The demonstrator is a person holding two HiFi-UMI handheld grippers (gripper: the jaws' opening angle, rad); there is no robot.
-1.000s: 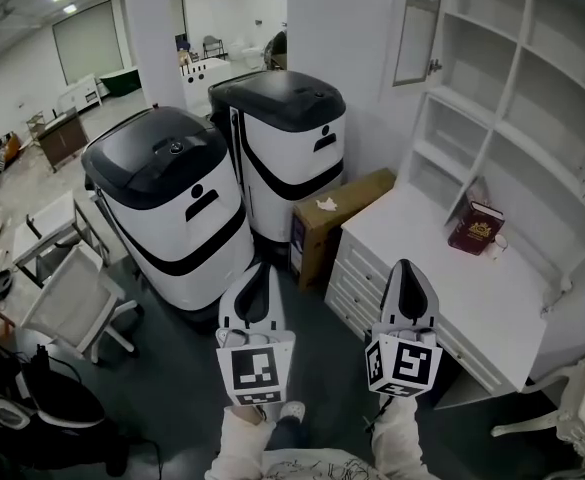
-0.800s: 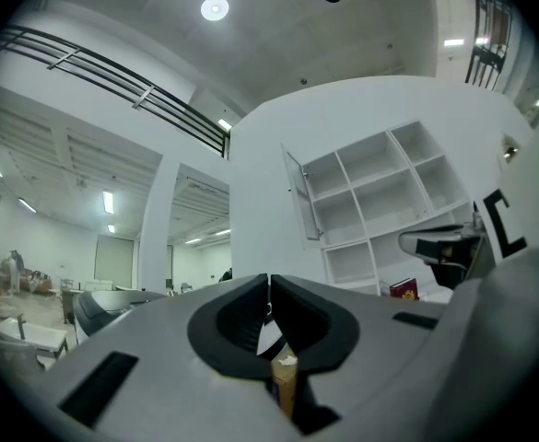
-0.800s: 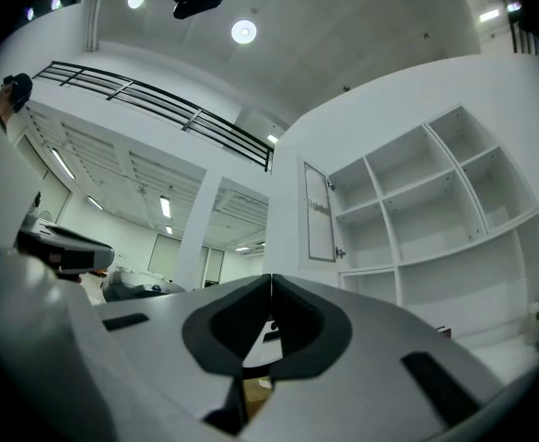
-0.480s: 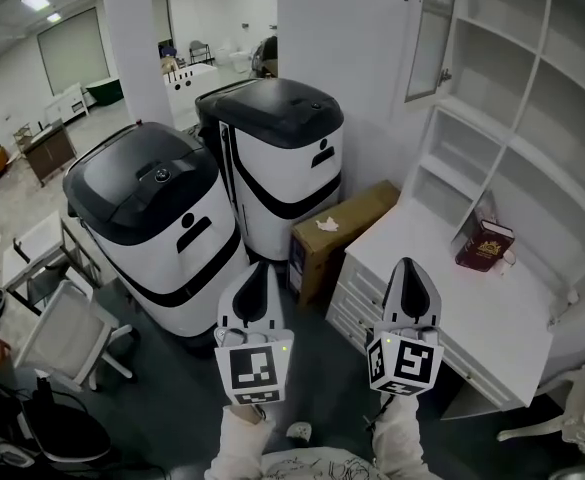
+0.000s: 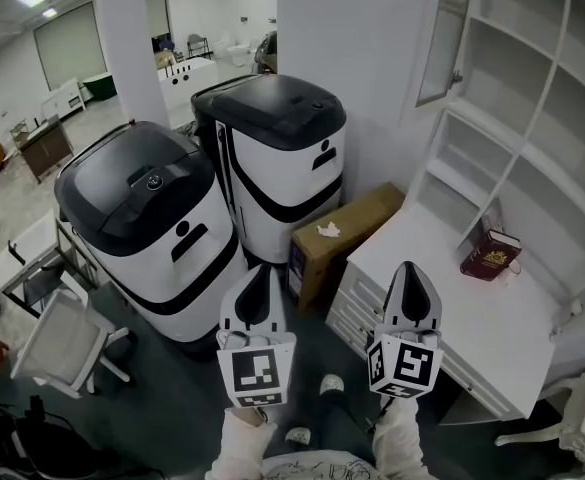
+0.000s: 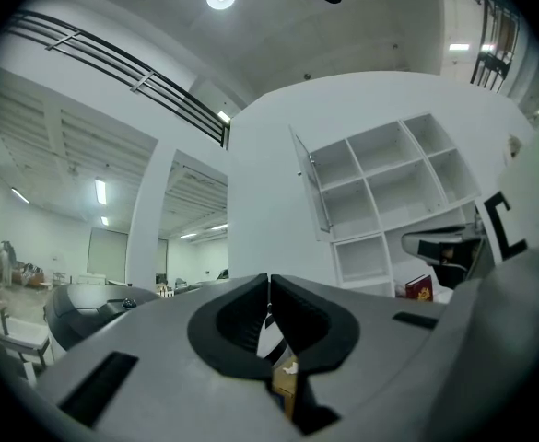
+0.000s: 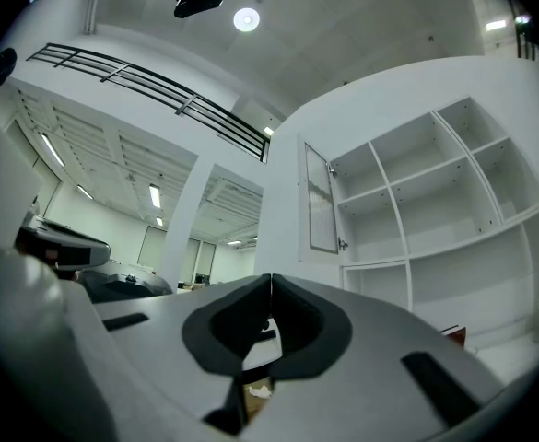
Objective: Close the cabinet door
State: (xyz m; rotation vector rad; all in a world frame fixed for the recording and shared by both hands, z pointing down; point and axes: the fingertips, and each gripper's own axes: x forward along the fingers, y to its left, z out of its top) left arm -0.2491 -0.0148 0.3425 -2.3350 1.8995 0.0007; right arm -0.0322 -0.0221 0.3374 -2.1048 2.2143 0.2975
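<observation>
Watching the head view drift, I am seeing the cabinet door [image 5: 444,33] sitting a little further right in the picture than a second ago, the two black-and-white machines [image 5: 147,218] sliding leftward, and the person's shoe [image 5: 332,384] now showing on the floor between the tools. The left hand-held gripper [image 5: 259,270] and the right hand-held gripper [image 5: 410,268] are keeping their places low in the view, side by side. Each one's own view is showing its jaws pressed together with nothing between them, and neither is touching anything. The door is hanging open, high at the left edge of the white shelf unit [image 5: 532,118], well apart from both. Standing in between are the white bench [image 5: 442,278] with drawers, carrying a dark red book [image 5: 490,255], and a cardboard box [image 5: 347,230] sitting between the bench and the rear machine.
</observation>
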